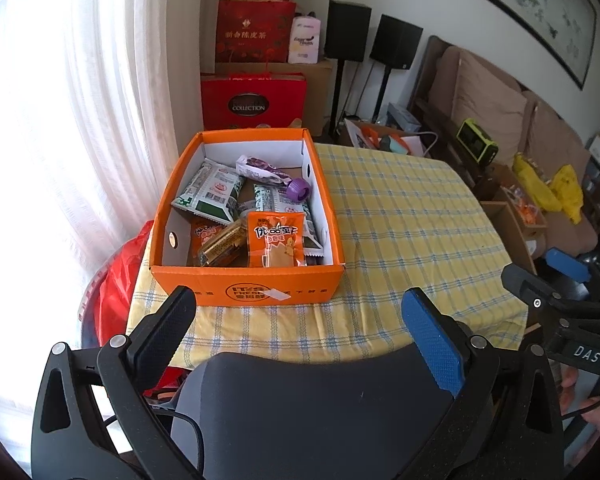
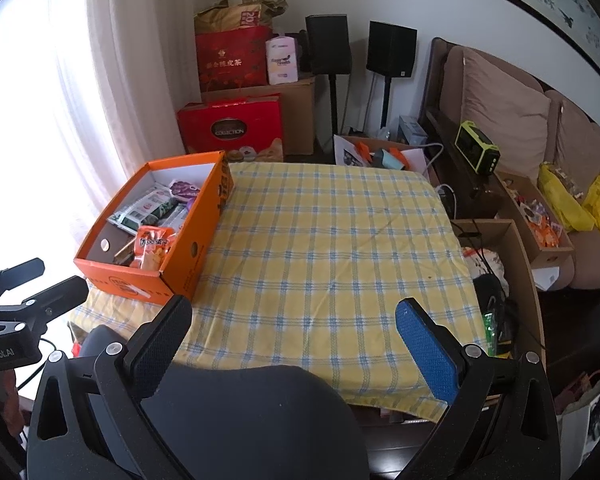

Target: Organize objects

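Both grippers, left (image 1: 300,320) and right (image 2: 296,328), hang spread and empty. The snack-filled box (image 1: 260,292) sits just ahead of the left jaws; sorting looks finished, so next likely withdrawal.

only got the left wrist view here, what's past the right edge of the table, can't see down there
Observer: In the right wrist view an open cardboard box stands against the table's right edge.
Operator: anything in it
Observer: A black cable runs down into it, over some black gear I cannot identify.
Operator: is the right tool holding anything
Observer: No. The right tool is open and empty above the checked tablecloth.
Operator: and the orange box from that side
Observer: The orange box shows a round hole in its right wall.
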Motion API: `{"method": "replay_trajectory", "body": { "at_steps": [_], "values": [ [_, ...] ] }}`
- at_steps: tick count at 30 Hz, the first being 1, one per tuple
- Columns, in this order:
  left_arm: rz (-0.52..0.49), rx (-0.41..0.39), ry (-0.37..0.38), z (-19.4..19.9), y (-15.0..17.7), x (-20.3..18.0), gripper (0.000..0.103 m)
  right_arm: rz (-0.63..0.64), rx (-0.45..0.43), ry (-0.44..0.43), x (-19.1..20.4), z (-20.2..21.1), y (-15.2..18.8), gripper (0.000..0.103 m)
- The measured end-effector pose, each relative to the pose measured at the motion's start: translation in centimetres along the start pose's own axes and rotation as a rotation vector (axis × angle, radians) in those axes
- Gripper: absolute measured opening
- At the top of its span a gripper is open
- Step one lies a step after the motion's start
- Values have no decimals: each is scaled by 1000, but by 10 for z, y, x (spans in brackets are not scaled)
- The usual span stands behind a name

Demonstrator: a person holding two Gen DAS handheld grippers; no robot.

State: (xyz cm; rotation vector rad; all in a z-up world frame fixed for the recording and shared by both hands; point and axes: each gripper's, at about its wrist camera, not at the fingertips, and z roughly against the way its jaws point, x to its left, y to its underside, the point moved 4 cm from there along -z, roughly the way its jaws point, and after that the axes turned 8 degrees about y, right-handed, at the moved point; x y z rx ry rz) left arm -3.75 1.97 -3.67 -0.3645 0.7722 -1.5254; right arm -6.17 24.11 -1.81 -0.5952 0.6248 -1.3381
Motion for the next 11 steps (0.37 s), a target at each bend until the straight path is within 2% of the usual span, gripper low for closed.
{"method": "replay_trajectory", "body": {
  "at_steps": [11],
  "values": [
    [8, 12, 5, 0, 1, 0, 103, 0, 6, -3, -1, 1, 0, 103]
  ]
}}
